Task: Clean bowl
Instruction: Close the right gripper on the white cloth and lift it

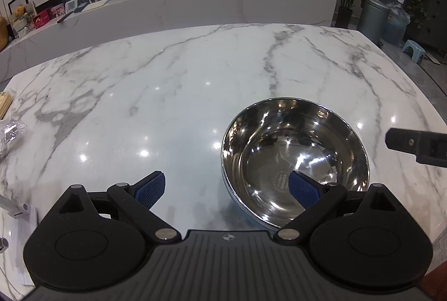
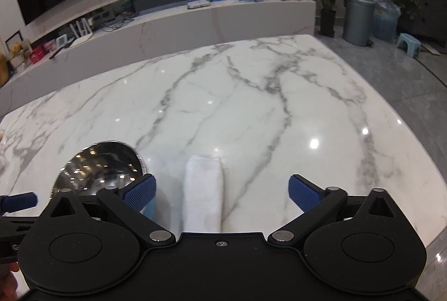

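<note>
Left gripper (image 1: 226, 189), seen from its own wrist camera: pitched downward, jaws spread wide, the two blue ribbed pads (image 1: 151, 190) well apart and pressing on nothing. Right gripper (image 2: 222, 193), seen from its own wrist camera: likewise pitched downward with jaws wide, its blue pads (image 2: 304, 196) clear of contact on both sides. A dark finger of the right gripper enters the left wrist view at the right edge, and a fingertip of the person's hand (image 2: 8, 282) shows at the lower left corner of the right wrist view.
</note>
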Tool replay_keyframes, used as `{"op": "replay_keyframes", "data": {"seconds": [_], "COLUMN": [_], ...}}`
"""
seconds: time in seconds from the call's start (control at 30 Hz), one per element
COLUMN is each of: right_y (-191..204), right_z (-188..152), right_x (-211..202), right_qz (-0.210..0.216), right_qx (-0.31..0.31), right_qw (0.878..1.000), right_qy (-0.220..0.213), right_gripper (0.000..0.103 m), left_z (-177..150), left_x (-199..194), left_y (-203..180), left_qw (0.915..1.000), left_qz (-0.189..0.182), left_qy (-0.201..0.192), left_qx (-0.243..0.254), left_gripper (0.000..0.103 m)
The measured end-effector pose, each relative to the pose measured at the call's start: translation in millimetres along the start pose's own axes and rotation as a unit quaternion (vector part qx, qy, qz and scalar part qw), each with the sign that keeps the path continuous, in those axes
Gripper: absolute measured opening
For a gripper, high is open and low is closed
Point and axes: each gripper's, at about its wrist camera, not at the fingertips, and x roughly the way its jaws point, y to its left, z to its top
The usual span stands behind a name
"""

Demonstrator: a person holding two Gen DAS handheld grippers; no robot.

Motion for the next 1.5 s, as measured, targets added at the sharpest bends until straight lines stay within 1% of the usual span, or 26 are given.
{"op": "replay_keyframes", "data": {"seconds": [0.2,0.23,0.27,0.33,0.43,0.57,0.67,0.93,1.0,1.1,1.4,1.47,1.5], "right_y": [-6,-6,-6,-4,-2,6,7,8,7,8,22,23,22], "right_z": [-2,-3,-4,-7,-9,-13,-15,-16,-17,-18,-24,-24,-24], "right_x": [12,14,17,23,29,39,44,57,62,63,61,61,61], "right_qz": [-0.008,-0.007,-0.005,0.009,0.03,0.028,0.037,0.078,0.076,0.084,0.086,0.084,0.082], "right_qx": [-0.009,-0.014,-0.02,-0.033,-0.045,-0.079,-0.085,-0.094,-0.097,-0.105,-0.154,-0.159,-0.16], "right_qw": [1.0,1.0,1.0,0.999,0.998,0.996,0.995,0.991,0.99,0.989,0.983,0.982,0.982], "right_qy": [0.016,0.018,0.022,0.029,0.033,0.041,0.047,0.059,0.067,0.067,0.055,0.054,0.053], "right_gripper": [0.074,0.069,0.065,0.063,0.063,0.063,0.063,0.063,0.061,0.056,0.036,0.027,0.025], "left_z": [2,2,2,3,5,7,10,14,15,16,16,16,16], "left_x": [5,5,6,7,9,14,18,28,30,32,35,36,37], "left_y": [1,1,1,0,0,1,4,8,9,9,10,11,11], "left_qw": [1.0,1.0,1.0,1.0,1.0,1.0,1.0,0.9999,0.9999,0.9998,0.9997,0.9996,0.9996], "left_qz": [0.002,0.002,0.001,-0.002,-0.005,-0.001,-0.002,-0.007,-0.009,-0.011,-0.012,-0.012,-0.012], "left_qy": [0.001,0.001,0.002,0.001,0.0,0.0,0.004,0.013,0.014,0.016,0.023,0.024,0.026], "left_qx": [0.0,0.0,0.001,0.002,0.004,0.005,0.004,0.002,0.002,0.001,-0.001,-0.002,-0.003], "left_gripper": [0.096,0.096,0.096,0.096,0.096,0.096,0.096,0.096,0.096,0.096,0.096,0.096,0.096]}}
